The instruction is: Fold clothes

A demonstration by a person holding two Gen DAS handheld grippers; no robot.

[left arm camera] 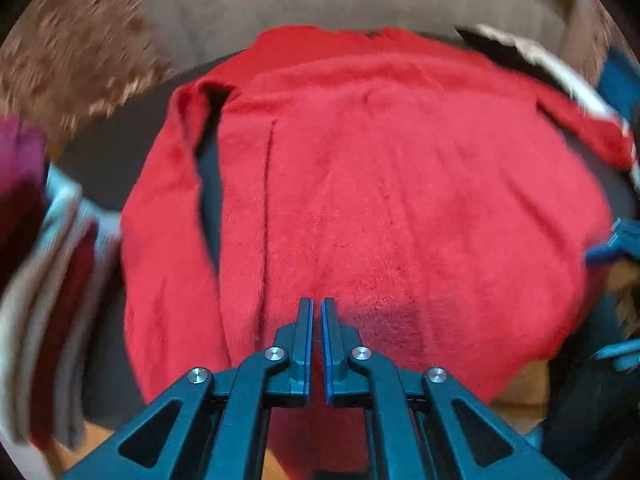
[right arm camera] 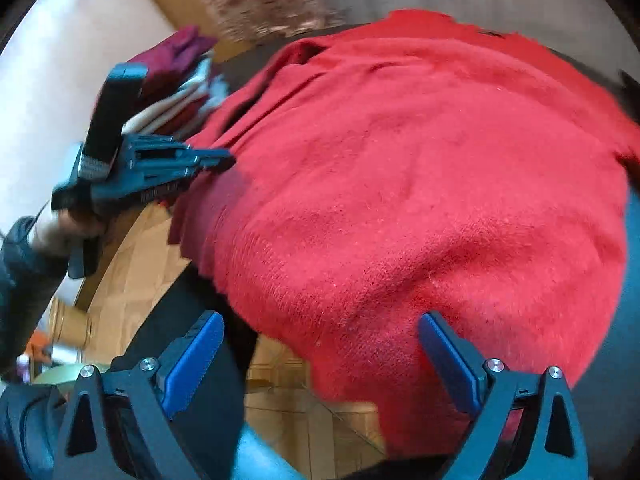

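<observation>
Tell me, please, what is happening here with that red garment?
A person is folding clothes with a pair of tongs in each hand. A red sweater lies spread over a dark surface, its lower part hanging past the near edge. The left tongs are nearly shut over its lower part; whether they pinch cloth is unclear. The right tongs are open at the hem, holding nothing. A stack of folded clothes sits to the left.

I see a fuzzy red sweater (left arm camera: 384, 184) spread flat, near hem draping over the table's near edge, one sleeve lying along its left side.
</observation>
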